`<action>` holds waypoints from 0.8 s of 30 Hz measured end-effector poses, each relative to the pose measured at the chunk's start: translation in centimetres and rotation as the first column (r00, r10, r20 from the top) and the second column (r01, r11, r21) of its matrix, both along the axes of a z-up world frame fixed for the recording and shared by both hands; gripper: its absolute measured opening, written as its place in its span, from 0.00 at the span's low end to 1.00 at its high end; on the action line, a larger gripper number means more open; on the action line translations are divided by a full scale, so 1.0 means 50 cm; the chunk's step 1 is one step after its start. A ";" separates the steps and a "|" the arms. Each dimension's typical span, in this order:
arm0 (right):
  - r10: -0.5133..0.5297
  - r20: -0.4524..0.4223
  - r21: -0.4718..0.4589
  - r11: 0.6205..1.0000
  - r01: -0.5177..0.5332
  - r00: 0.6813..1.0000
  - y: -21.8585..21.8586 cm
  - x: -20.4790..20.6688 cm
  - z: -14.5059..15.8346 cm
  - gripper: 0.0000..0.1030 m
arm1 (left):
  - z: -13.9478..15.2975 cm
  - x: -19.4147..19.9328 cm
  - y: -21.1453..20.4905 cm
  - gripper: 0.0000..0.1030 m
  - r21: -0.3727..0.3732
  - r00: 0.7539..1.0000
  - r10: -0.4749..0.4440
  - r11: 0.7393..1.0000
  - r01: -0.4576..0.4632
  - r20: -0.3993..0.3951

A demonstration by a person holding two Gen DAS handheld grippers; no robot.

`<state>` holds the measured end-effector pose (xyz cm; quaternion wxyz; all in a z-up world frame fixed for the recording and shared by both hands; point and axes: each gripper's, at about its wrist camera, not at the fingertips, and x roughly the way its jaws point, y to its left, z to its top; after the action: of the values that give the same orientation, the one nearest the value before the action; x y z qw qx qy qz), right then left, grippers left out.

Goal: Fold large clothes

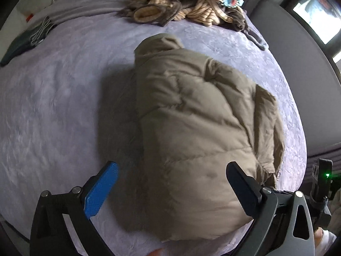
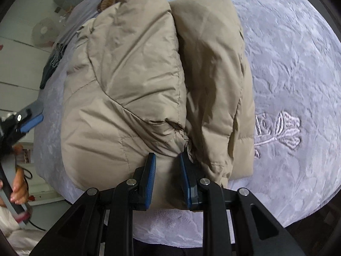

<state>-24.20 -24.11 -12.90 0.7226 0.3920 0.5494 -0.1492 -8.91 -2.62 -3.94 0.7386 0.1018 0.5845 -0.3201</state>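
Puffer jacket [image 1: 191,128], khaki and quilted, lies folded into a thick oblong bundle on the lavender bed cover [image 1: 53,111]. Its long axis runs from the near edge of the bed, where the grippers are, toward the far side. The collar or hood end [image 1: 159,42] points away, toward a heap of striped and patterned clothes [image 1: 183,2] at the far side of the bed. In the right wrist view the bundle shows as two long lobes side by side, with a deep crease between them running along the same axis and a gathered cuff [image 2: 181,134] near the close end.

Left gripper [image 1: 172,170] hangs over the near end of the jacket with its jaws spread as wide as they go; the blue pad [image 1: 102,189] is out over bare cover on one side, the black finger [image 1: 243,189] is over the jacket's edge on the other, and nothing is pinched between them.

Right gripper [image 2: 167,162] points steeply down at the near end of the bundle, just below the cuff. Its jaws are narrowed to a small gap with khaki fabric showing in it; whether the pads actually press on that fabric cannot be told.

A dark folded garment [image 1: 27,40] lies well apart, near the bed's far left edge.
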 end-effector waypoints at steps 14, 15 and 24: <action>-0.109 -0.008 -0.081 0.991 0.108 0.994 0.042 0.036 0.013 0.28 | -0.042 0.006 0.078 0.99 0.080 0.999 -0.046 0.996 0.047 -0.010; -0.125 0.008 -0.090 0.988 0.125 0.992 0.045 0.039 0.028 0.31 | -0.039 0.007 0.082 0.99 0.076 0.999 -0.049 0.996 0.049 -0.007; -0.168 0.064 -0.174 0.969 0.177 0.984 0.036 0.065 0.121 0.64 | -0.037 0.012 0.102 0.99 0.076 0.998 -0.060 0.995 0.062 -0.029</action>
<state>-20.93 -22.31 -6.85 0.7525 0.3753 0.4796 -0.2506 -8.31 2.48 -5.79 0.7161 0.1436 0.6028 -0.3212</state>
